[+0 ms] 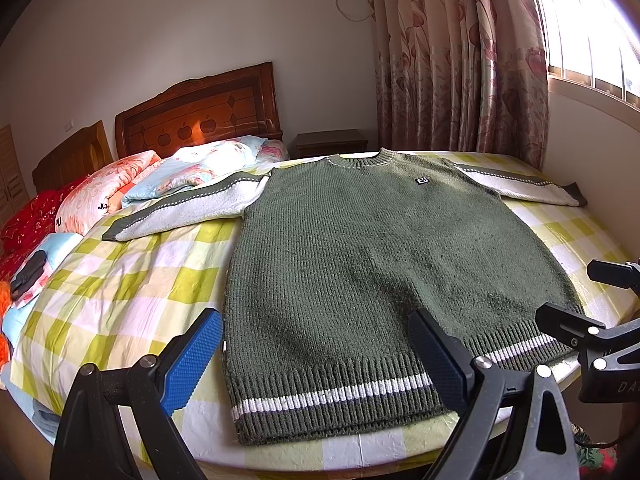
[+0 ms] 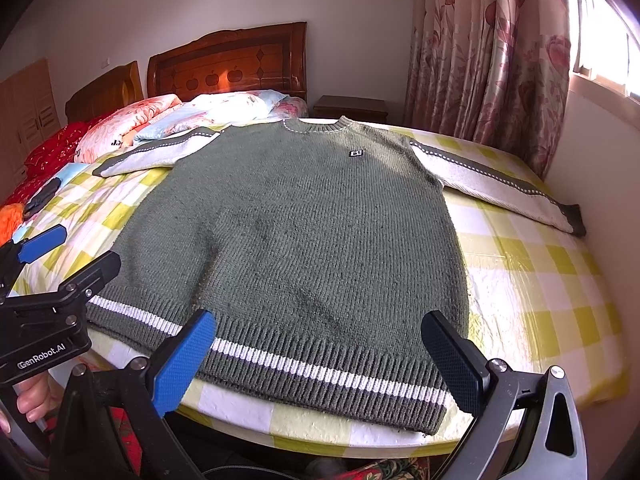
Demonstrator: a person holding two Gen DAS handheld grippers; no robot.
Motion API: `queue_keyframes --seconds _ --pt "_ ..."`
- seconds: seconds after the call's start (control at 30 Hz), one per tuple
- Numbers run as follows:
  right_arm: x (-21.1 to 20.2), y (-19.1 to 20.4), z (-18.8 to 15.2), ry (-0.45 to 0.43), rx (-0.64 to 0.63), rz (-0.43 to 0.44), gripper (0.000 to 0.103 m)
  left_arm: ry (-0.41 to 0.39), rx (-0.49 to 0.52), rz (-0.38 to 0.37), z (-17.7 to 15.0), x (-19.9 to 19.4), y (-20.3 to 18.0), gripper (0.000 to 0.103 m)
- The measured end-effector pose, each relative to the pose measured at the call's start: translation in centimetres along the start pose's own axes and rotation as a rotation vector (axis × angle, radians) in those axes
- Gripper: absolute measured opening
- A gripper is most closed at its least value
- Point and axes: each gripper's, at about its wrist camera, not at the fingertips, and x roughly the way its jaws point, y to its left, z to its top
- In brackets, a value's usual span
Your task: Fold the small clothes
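A green knit sweater (image 1: 376, 248) with white sleeves and a white stripe near the hem lies flat, face up, on the checked bed, both sleeves spread out sideways. It also shows in the right wrist view (image 2: 304, 220). My left gripper (image 1: 316, 354) is open and empty, hovering above the hem's left part. My right gripper (image 2: 320, 354) is open and empty, hovering above the hem's right part. The right gripper shows at the right edge of the left wrist view (image 1: 576, 300), and the left gripper at the left edge of the right wrist view (image 2: 72, 252).
The bed (image 1: 132, 280) has a yellow-and-white checked sheet. Folded quilts and pillows (image 1: 160, 178) lie at its head by a wooden headboard (image 1: 200, 116). A dark object (image 1: 28, 274) lies at the left. A nightstand (image 1: 330, 142) and curtains (image 1: 460, 60) stand behind.
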Motion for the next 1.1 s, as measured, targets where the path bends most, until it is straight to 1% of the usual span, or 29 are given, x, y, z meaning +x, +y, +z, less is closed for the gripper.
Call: queue_keyframes --seconds 0.1,0.23,0.3,0.37,0.43,0.53,0.6,0.63,0.7,0.77,0.93,0.97,1.0,1.07,1.1 --pt "0.0 -0.1 -0.1 0.018 0.021 0.017 0.103 0.0 0.0 0.0 0.0 0.0 0.0 0.096" --pt "0.1 -0.2 -0.1 0.042 0.077 0.068 0.103 0.003 0.004 0.001 -0.2 0.1 0.0 0.096" --pt "0.3 -0.3 -0.1 0.013 0.085 0.075 0.103 0.006 0.008 0.004 -0.3 0.3 0.0 0.096" --pt "0.4 -0.5 -0.1 -0.033 0.071 0.06 0.103 0.012 0.01 0.005 -0.4 0.5 -0.1 0.096" --pt "0.7 -0.8 -0.2 -0.049 0.064 0.05 0.103 0.016 0.016 0.006 -0.3 0.9 -0.4 0.096" --pt "1.1 -1.1 -0.2 -0.043 0.081 0.062 0.103 0.033 0.025 -0.008 0.1 1.5 -0.6 0.096" --pt "1.8 -1.9 -0.1 -0.015 0.088 0.06 0.103 0.057 0.033 -0.043 0.8 2.4 -0.6 0.096" --pt "2.2 -2.5 -0.1 0.016 0.096 0.051 0.103 0.064 0.039 -0.056 1.3 3.0 -0.7 0.096" --pt "3.1 -4.3 0.1 0.062 0.137 0.031 0.103 0.07 0.057 -0.077 2.7 4.7 -1.1 0.096" --pt "4.1 -7.0 0.3 0.101 0.214 0.022 0.103 0.091 0.074 -0.091 4.3 7.3 -1.5 0.096" --pt "6.8 -15.0 2.1 0.123 0.407 -0.022 0.103 0.122 0.104 -0.071 8.4 14.8 -2.9 0.094" --pt "7.5 -17.0 2.7 0.109 0.449 -0.016 0.103 0.134 0.102 -0.067 9.0 16.2 -3.0 0.091" --pt "8.3 -18.7 3.3 0.119 0.49 -0.008 0.103 0.15 0.098 -0.065 9.7 17.7 -3.1 0.089" --pt "10.1 -22.2 4.4 0.132 0.561 0.003 0.103 0.179 0.078 -0.064 10.6 20.2 -2.9 0.089" --pt "11.0 -23.8 4.8 0.149 0.595 -0.011 0.103 0.192 0.069 -0.058 11.0 21.3 -2.8 0.089"
